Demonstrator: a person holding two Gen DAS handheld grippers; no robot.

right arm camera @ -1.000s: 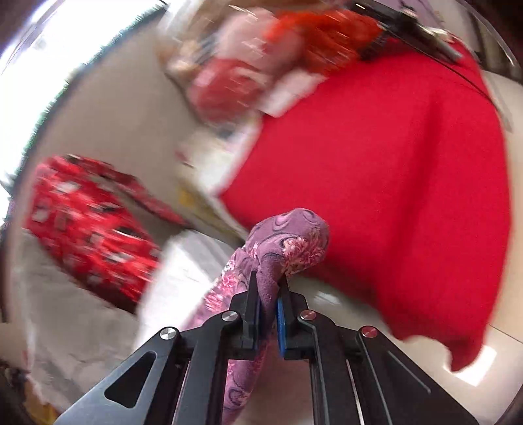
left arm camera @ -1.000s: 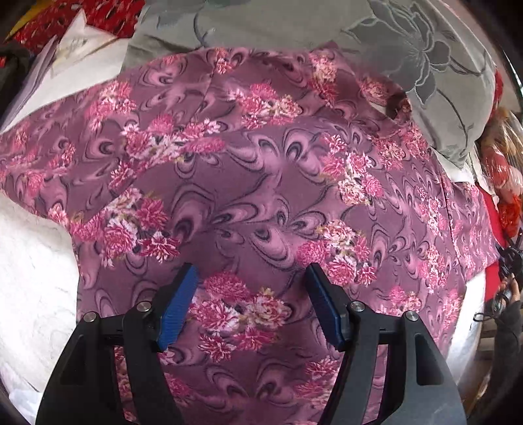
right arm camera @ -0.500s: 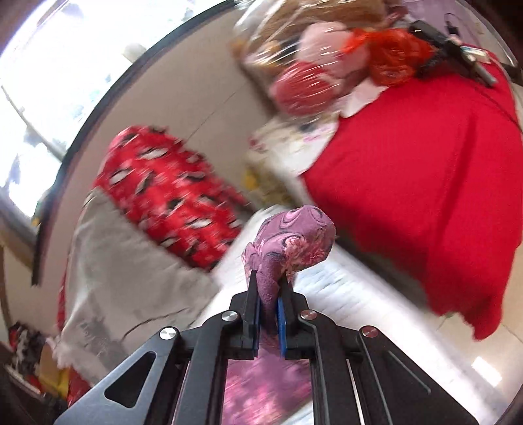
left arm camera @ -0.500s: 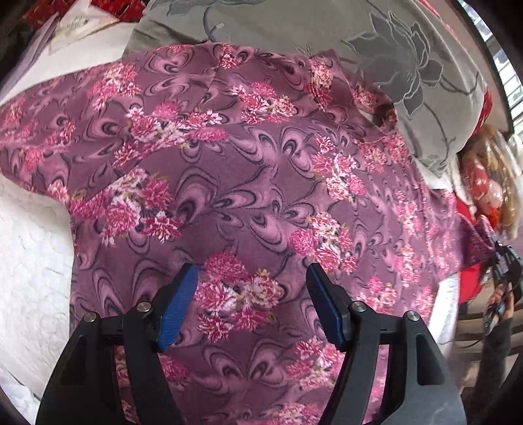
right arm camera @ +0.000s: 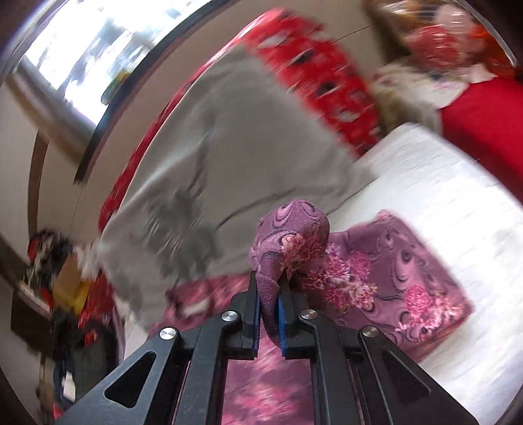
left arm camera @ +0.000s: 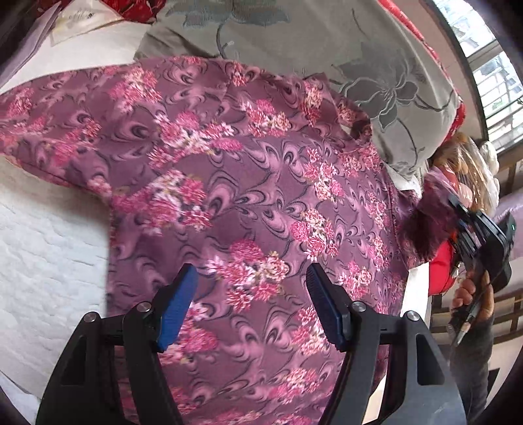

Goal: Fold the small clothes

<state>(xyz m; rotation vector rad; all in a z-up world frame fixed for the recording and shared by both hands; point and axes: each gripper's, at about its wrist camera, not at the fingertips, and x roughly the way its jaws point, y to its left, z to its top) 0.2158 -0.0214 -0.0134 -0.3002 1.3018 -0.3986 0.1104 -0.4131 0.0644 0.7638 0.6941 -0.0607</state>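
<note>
A purple garment with pink flowers (left arm camera: 248, 183) lies spread on a white textured bed cover (left arm camera: 42, 248). My left gripper (left arm camera: 251, 294) is open and empty, hovering just above the garment's near part. My right gripper (right arm camera: 268, 294) is shut on a bunched edge of the garment (right arm camera: 291, 229) and holds it lifted over the cloth. In the left wrist view the right gripper (left arm camera: 457, 209) shows at the right edge with the pinched edge (left arm camera: 428, 225) raised off the bed.
A grey quilt with a flower pattern (left arm camera: 359, 55) lies behind the garment, also in the right wrist view (right arm camera: 235, 157). Red patterned bedding (right arm camera: 313, 75) and a red cloth (right arm camera: 483, 124) lie beyond. Papers (left arm camera: 75, 23) sit at the far left. The bed edge (left arm camera: 415, 287) is at the right.
My right gripper has swung with the pinched garment edge from over the red cloth in toward the bed and garment. The left gripper stayed open and shifted slightly.
</note>
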